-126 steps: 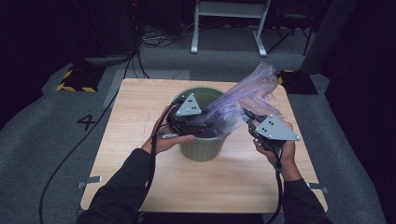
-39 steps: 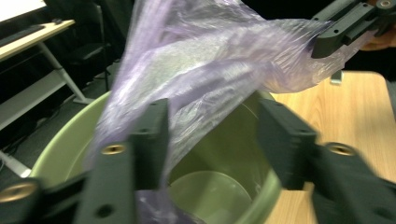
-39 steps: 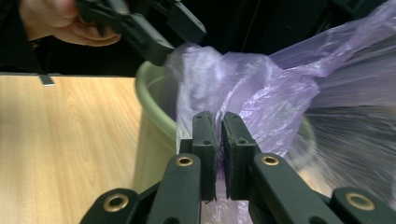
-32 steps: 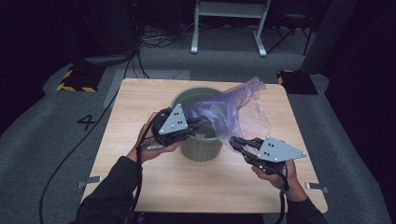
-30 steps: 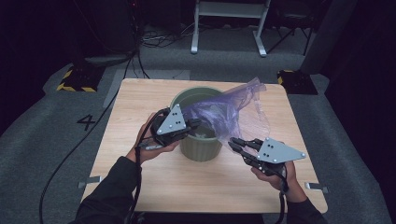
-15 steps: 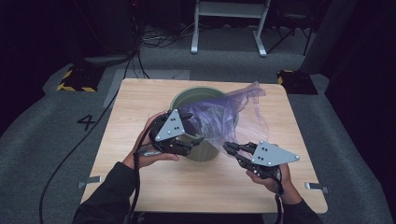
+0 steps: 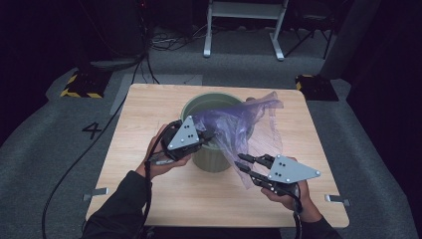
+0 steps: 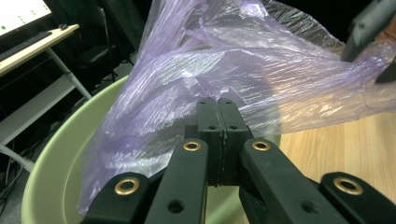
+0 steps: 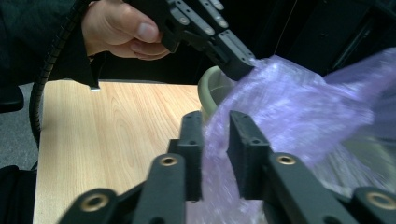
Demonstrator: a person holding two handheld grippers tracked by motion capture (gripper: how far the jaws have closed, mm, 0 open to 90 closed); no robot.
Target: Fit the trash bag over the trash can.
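The purple plastic bag (image 7: 244, 124) hangs half in, half out of the green bin (image 7: 211, 152) at the middle of the high view, its loose film trailing toward the lower right; a moment ago it was lifted high toward the upper right, and since then both hands have drawn down toward the near edge of the wooden table (image 7: 149, 99). The left gripper (image 7: 205, 137) sits at the bin's near-left rim, and in the left gripper view its jaws are pressed together with the bag's edge nipped at their tips (image 8: 217, 105). The right gripper (image 7: 240, 163) has dropped to the lower right of the bin, and its jaws have just been opening; in the right gripper view they stand a little apart with purple film running up between them (image 9: 280, 126), and the pads do not seem to press on it. To my eye the person is re-gripping: the left side anchors the bag at the rim while the right lets go to hunt for a better hold on the mouth; the liner is not yet spread over the bin, so the fitting looks barely begun.
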